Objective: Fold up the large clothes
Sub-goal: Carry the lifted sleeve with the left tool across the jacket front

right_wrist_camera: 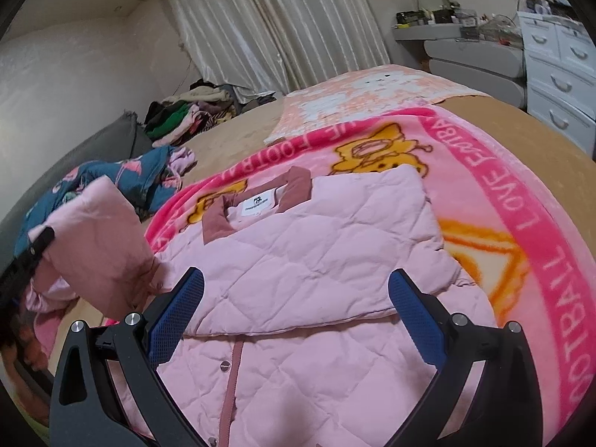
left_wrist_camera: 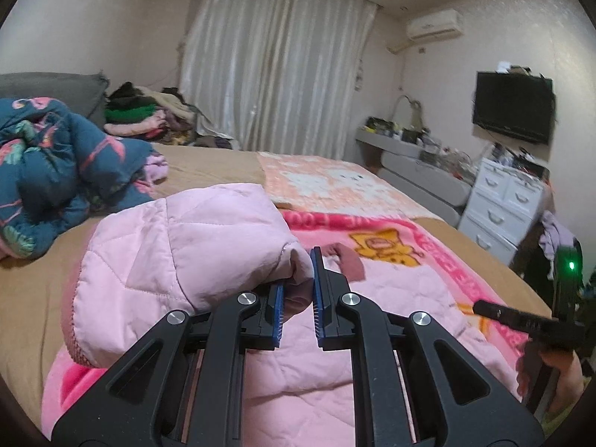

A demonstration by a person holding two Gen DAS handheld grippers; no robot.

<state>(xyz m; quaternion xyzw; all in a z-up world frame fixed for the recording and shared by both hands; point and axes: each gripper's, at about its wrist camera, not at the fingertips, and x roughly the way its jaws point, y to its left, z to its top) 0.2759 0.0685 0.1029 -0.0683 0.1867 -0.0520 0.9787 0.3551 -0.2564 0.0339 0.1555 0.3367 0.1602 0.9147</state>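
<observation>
Jacket [right_wrist_camera: 316, 246] lengthwise, collar pointing away, left claw [left_wrist_camera: 298, 298] pinching its sleeve, right claw [right_wrist_camera: 296, 320] wide open, empty

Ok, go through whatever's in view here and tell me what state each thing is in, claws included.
left claw: shut on the sleeve
sleeve: lifted off the bed, hanging from the claw
right claw: open, empty
pink jacket: spread flat, one side folded across its front, collar up
pink blanket: laid flat under the jacket
blue quilt: crumpled in a heap
</observation>
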